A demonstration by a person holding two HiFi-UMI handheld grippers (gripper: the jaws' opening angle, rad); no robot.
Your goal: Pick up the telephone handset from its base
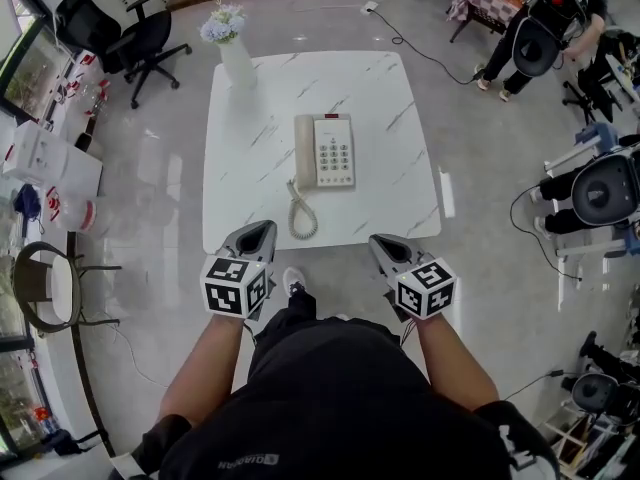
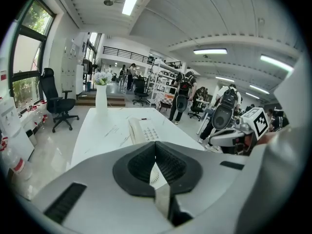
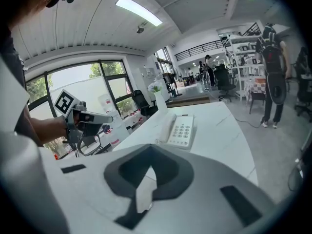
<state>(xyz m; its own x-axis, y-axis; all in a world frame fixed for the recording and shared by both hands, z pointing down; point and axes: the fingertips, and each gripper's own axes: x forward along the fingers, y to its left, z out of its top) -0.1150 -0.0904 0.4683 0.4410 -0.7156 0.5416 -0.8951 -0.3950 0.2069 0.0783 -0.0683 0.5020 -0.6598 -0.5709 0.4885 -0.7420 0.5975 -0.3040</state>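
Left tongs (image 1: 262,232) clenched, nothing between the jaws; right tongs (image 1: 384,245) likewise clenched and empty. Both tips sit at the near edge of the white bench (image 1: 250,158), apart from each other. Handset (image 1: 304,152) lies in the cradle on the left side of its base (image 1: 336,150), mid-bench, clear of both tongs. Coiled cord (image 1: 301,214) hangs toward the near edge. Vase (image 1: 237,63) stands at the far left corner.

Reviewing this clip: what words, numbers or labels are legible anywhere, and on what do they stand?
Nothing reads clearly.
Telephone keypad: digits too small to read.
Print on the black garment: upside down and blurred.
Marker cubes: square patterns only, no words.
White boxes at left: red print too small.
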